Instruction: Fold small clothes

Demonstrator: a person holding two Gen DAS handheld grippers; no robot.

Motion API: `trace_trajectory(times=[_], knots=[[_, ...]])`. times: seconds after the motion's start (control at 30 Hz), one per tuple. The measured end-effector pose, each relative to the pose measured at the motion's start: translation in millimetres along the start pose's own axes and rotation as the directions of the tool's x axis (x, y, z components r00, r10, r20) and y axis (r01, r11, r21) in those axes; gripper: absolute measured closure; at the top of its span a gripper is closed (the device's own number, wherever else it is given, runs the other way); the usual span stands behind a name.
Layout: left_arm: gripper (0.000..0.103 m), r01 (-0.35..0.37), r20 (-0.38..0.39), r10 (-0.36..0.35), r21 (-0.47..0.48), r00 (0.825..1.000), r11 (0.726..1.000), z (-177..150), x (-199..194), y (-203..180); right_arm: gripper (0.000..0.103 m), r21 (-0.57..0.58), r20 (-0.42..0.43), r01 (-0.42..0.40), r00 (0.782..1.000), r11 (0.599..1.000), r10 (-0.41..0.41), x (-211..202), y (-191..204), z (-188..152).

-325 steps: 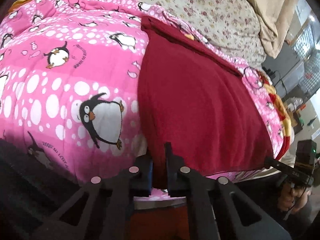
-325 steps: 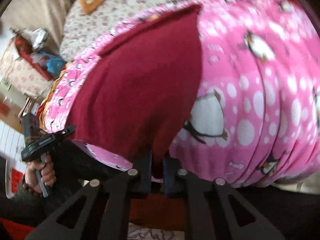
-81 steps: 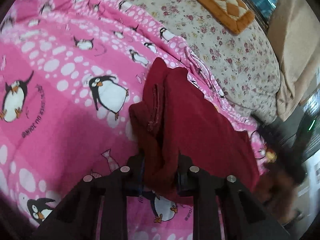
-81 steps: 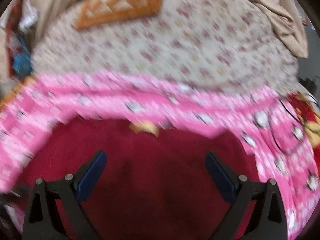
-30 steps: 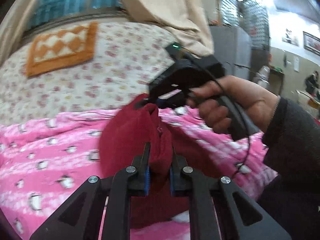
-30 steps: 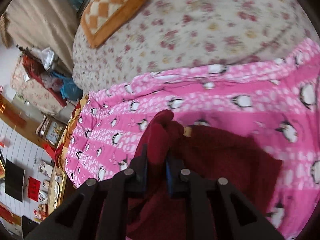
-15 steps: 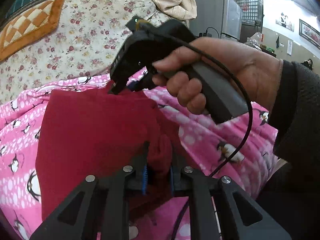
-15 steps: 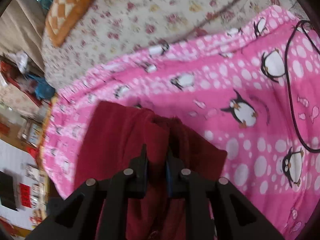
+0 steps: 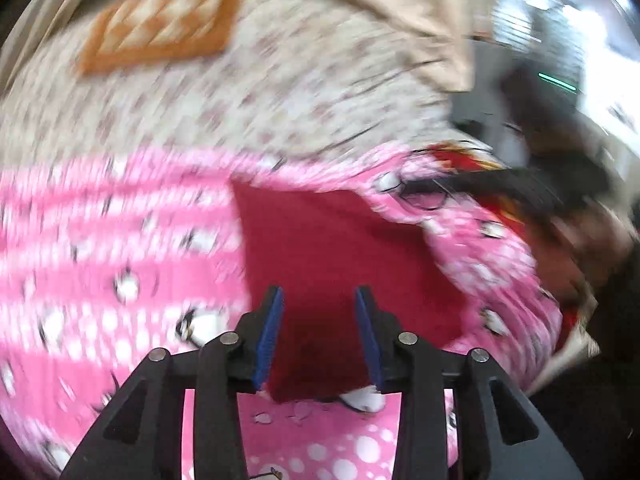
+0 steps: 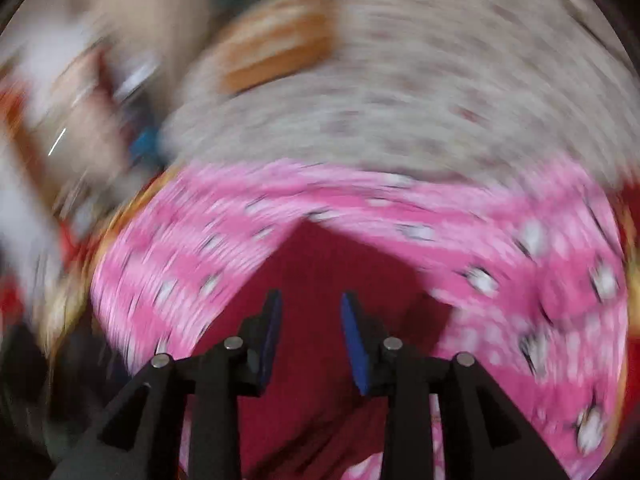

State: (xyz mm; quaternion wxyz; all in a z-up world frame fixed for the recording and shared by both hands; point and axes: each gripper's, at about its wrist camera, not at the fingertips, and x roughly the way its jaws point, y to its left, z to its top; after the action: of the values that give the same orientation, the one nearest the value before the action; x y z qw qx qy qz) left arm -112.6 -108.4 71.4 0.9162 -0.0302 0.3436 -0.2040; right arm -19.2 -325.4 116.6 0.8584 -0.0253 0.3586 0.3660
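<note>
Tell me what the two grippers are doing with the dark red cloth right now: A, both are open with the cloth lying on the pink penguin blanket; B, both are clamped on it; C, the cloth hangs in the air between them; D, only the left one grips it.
A: the left gripper and right gripper both show a clear gap between their blue pads, with the dark red cloth lying flat on the pink penguin blanket.

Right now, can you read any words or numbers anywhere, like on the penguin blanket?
No text can be read in either view.
Pink penguin blanket: only blurred spots and penguins; any lettering is smeared by motion.
Red cloth: plain, no label showing.
Orange checked cushion: pattern only, no words.
Background clutter on the right: too blurred to read.
</note>
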Motion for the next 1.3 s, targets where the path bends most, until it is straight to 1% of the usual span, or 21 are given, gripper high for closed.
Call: trace_trajectory(times=[0.03, 0.07, 0.1, 0.13, 0.2, 0.27, 0.3, 0.37, 0.43, 0.5, 0.53, 0.6, 0.7, 0.73, 0.8, 0.9, 1.03, 1.1, 1.2, 1.27, 1.3], knots=[[0.099, -0.003, -0.054, 0.001, -0.032, 0.999, 0.999, -5.3, 14.4, 5.3, 0.073, -0.102, -0.072, 0.019, 0.997, 0.995, -0.026, 12.4, 16.4, -9.5], [0.099, -0.007, -0.104, 0.002, -0.042, 0.995, 0.999, -12.6, 27.2, 7.0, 0.073, -0.167, -0.132, 0.072, 0.987, 0.983, -0.094, 24.2, 23.2, -19.3], [0.1, -0.002, -0.163, -0.004, -0.037, 0.987, 0.999, -22.4, 40.4, 5.7, 0.075, -0.212, -0.203, 0.123, 0.965, 0.97, -0.166, 37.3, 24.1, -28.8], [0.1, -0.004, -0.172, 0.001, -0.017, 0.985, 1.0, -28.3, 43.6, 1.9, 0.075, -0.246, -0.31, 0.142, 0.926, 0.959, -0.217, 54.8, 19.7, -44.5], [0.099, -0.032, -0.173, 0.034, 0.013, 0.984, 0.999, -24.4, 37.8, -5.4, 0.075, -0.239, -0.29, 0.12, 0.938, 0.964, -0.188, 50.7, 19.4, -47.9], [0.099, -0.03, -0.15, 0.027, -0.016, 0.988, 0.999, -9.4, 27.3, -4.1, 0.078, -0.159, -0.26, 0.107, 0.955, 0.981, -0.146, 35.8, 15.4, -36.2], [0.099, -0.029, -0.125, 0.026, -0.023, 0.992, 0.999, -0.8, 23.6, -4.3, 0.078, -0.135, -0.2, 0.103, 0.971, 0.985, -0.129, 23.9, 15.5, -29.4], [0.099, -0.053, -0.038, 0.051, -0.045, 0.998, 0.998, 25.2, 15.7, -2.0, 0.078, -0.1, -0.094, 0.134, 0.985, 0.986, -0.144, 6.9, 13.9, -18.1], [0.099, -0.066, -0.014, 0.066, -0.076, 0.998, 0.995, 54.5, 27.8, 3.2, 0.078, -0.049, -0.027, 0.229, 0.973, 0.972, -0.23, 10.2, 5.5, -10.3], [0.099, -0.031, -0.042, 0.026, -0.134, 0.999, 0.99, 78.0, 55.6, 12.8, 0.078, -0.028, -0.057, 0.292, 0.954, 0.956, -0.294, 29.3, -1.5, -6.7], [0.099, -0.046, -0.105, 0.029, -0.159, 0.994, 0.986, 83.5, 80.0, 17.5, 0.078, -0.038, -0.118, 0.313, 0.942, 0.949, -0.316, 47.9, -8.5, -10.3], [0.1, -0.047, -0.264, -0.01, -0.209, 0.965, 0.977, 73.0, 121.3, 25.6, 0.078, -0.05, -0.258, 0.354, 0.899, 0.934, -0.355, 77.3, -24.0, -25.0], [0.099, -0.096, -0.266, 0.058, -0.129, 0.962, 0.987, 71.1, 121.9, 13.5, 0.077, 0.026, -0.258, 0.346, 0.909, 0.938, -0.328, 72.8, -33.5, -19.9], [0.099, -0.097, -0.261, 0.063, -0.121, 0.963, 0.988, 77.0, 119.2, 10.8, 0.077, 0.032, -0.233, 0.346, 0.915, 0.938, -0.33, 66.8, -31.6, -15.3], [0.099, -0.057, -0.224, 0.02, -0.158, 0.974, 0.986, 94.5, 116.5, 13.2, 0.077, 0.046, -0.178, 0.366, 0.918, 0.929, -0.353, 56.6, -29.9, -6.1], [0.099, -0.089, -0.149, 0.061, -0.184, 0.987, 0.979, 123.9, 120.7, 18.4, 0.077, 0.097, -0.1, 0.413, 0.909, 0.905, -0.404, 49.2, -35.2, 7.9], [0.099, -0.151, -0.169, 0.115, -0.221, 0.979, 0.964, 140.2, 161.4, 27.2, 0.077, 0.209, -0.062, 0.448, 0.893, 0.869, -0.446, 57.7, -66.9, 26.9], [0.099, -0.182, -0.201, 0.134, -0.244, 0.97, 0.952, 134.8, 178.5, 33.3, 0.077, 0.202, -0.1, 0.454, 0.891, 0.868, -0.443, 74.7, -75.2, 27.5], [0.099, -0.217, -0.322, 0.13, -0.25, 0.938, 0.944, 107.7, 211.6, 39.3, 0.078, 0.182, -0.251, 0.474, 0.87, 0.861, -0.425, 109.9, -91.7, 11.0], [0.099, -0.237, -0.291, 0.175, -0.194, 0.941, 0.952, 102.3, 213.8, 30.8, 0.077, 0.176, -0.253, 0.465, 0.873, 0.868, -0.416, 114.0, -95.9, 3.9], [0.098, -0.256, -0.294, 0.198, -0.174, 0.935, 0.951, 103.8, 215.2, 27.1, 0.076, 0.184, -0.254, 0.458, 0.877, 0.87, -0.408, 112.7, -97.3, 3.8]])
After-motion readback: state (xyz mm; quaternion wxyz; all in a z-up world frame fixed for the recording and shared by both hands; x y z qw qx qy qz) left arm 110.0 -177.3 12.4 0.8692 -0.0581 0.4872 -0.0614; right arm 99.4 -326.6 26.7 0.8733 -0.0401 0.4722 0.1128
